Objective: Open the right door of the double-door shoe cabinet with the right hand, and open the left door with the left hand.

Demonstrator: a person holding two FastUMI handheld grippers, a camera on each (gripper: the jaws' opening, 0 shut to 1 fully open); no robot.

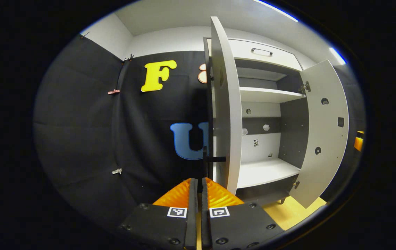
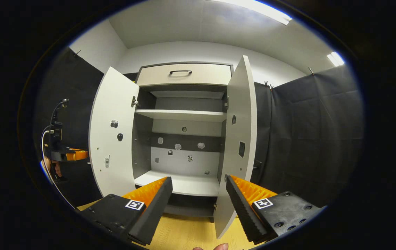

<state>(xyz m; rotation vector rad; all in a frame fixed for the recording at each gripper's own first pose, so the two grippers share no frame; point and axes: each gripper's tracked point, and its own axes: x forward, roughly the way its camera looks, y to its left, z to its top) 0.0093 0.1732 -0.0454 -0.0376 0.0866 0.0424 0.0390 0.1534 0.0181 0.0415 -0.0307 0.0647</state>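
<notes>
The shoe cabinet (image 2: 184, 74) stands with both doors swung out. In the left gripper view the left door (image 1: 226, 104) is seen edge-on just right of centre. Its dark bar handle (image 1: 206, 158) runs down between the fingers of my left gripper (image 1: 198, 184), which is shut on it. The right door (image 1: 326, 132) stands wide beyond. In the right gripper view my right gripper (image 2: 198, 185) is open, with nothing between its fingers. It is in front of the cabinet's lower shelf (image 2: 184, 184), the right door (image 2: 240, 139) just beside its right finger. The left door (image 2: 114, 139) hides part of the left gripper (image 2: 67, 154).
A drawer (image 2: 184, 74) with a dark handle tops the cabinet, and an upper shelf (image 2: 180, 114) is bare. Black cloth walls close in on both sides. The floor (image 2: 184, 232) is yellow wood. A fingertip (image 2: 215, 247) shows at the bottom edge.
</notes>
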